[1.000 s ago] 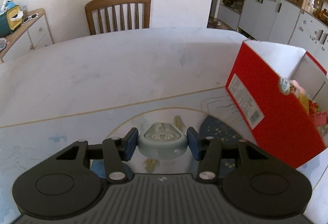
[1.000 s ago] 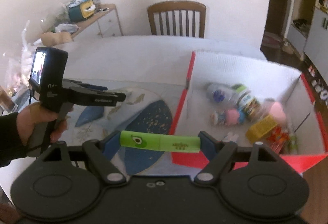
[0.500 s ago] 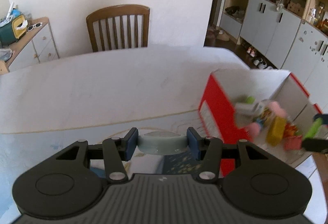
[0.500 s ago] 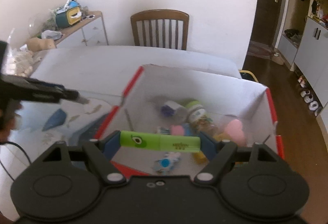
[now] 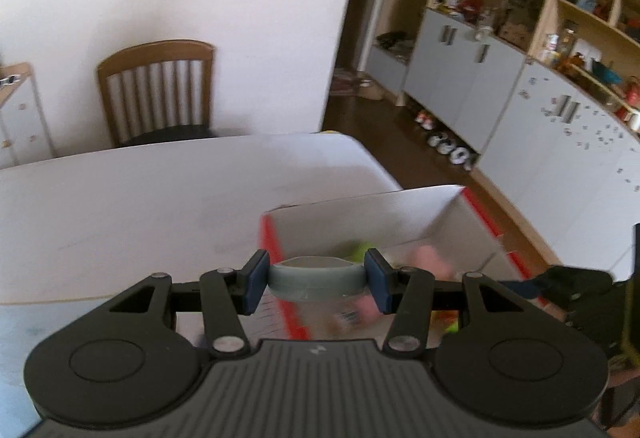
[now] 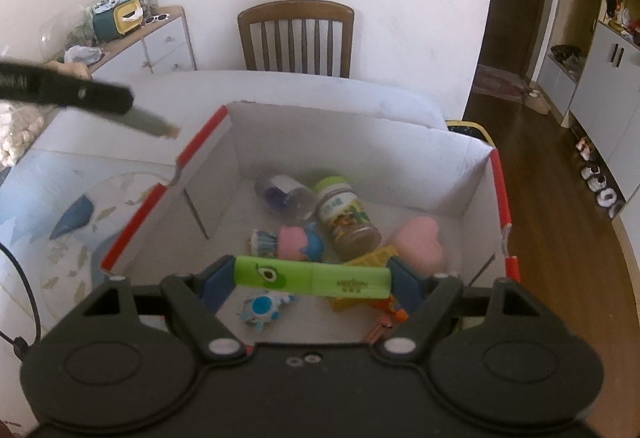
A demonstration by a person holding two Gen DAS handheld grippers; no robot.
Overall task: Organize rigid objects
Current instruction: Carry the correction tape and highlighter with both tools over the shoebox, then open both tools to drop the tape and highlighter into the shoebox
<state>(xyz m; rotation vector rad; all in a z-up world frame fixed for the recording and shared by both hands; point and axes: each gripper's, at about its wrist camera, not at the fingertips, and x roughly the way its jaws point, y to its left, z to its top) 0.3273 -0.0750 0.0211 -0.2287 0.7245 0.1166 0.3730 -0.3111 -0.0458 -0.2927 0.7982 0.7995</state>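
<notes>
Right wrist view: right gripper (image 6: 312, 278) pinching green tube (image 6: 312, 278) above red box (image 6: 498, 197); left gripper (image 5: 317, 282) clamping grey puck (image 5: 317, 278) over box rim. Lowering inside before releasing, avoiding jar (image 6: 346, 217).

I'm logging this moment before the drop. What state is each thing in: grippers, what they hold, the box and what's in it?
Left gripper: shut on grey piece, at the box's left wall.
Right gripper: shut on green tube, crosswise above the box.
Box: open-topped, part filled.
Jar: lying on its side, lid on.
Clear bottle: lying on its side.
</notes>
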